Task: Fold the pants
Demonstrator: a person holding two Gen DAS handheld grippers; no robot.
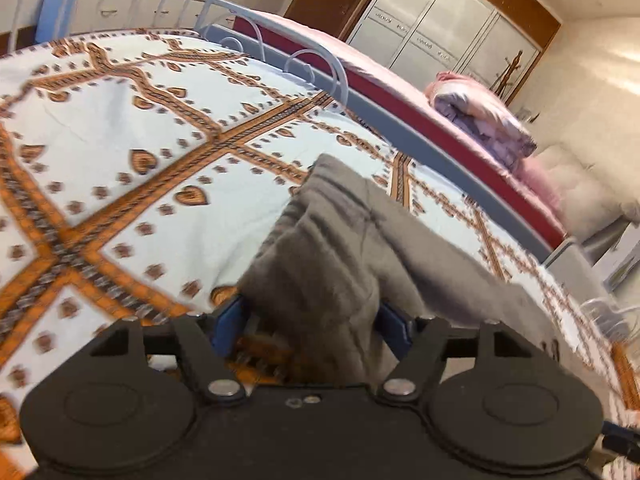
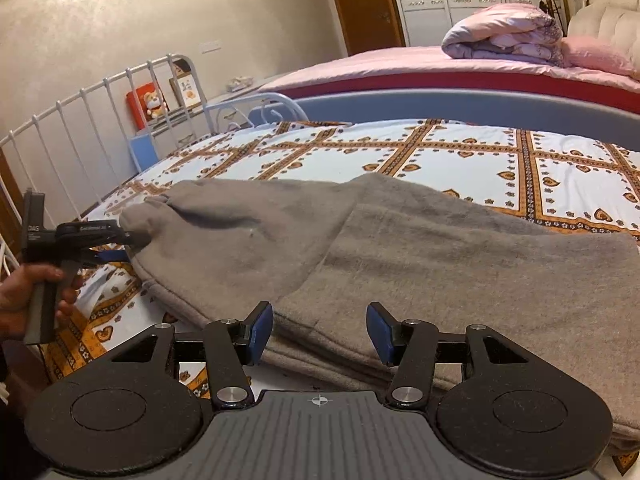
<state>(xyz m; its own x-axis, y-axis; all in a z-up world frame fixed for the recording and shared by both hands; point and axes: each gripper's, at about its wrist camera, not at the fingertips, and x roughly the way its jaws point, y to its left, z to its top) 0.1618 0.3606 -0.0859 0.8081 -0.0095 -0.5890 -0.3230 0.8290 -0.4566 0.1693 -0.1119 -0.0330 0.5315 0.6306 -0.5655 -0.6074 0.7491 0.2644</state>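
Observation:
Grey fleece pants (image 2: 420,248) lie folded on the patterned bedsheet (image 2: 440,152). My left gripper (image 1: 312,316) holds a bunched end of the pants (image 1: 320,264) between its blue pads and lifts it off the sheet. In the right wrist view that left gripper (image 2: 128,240) shows at the left, gripping the cuffed end in a hand. My right gripper (image 2: 318,330) is open and empty, its blue pads apart over the near edge of the pants.
A white metal bed rail (image 2: 80,120) runs along the left. A blue bed frame (image 2: 440,108) borders the far side, with a pink bed and a rolled quilt (image 2: 504,32) behind. Wardrobe doors (image 1: 432,28) stand at the back.

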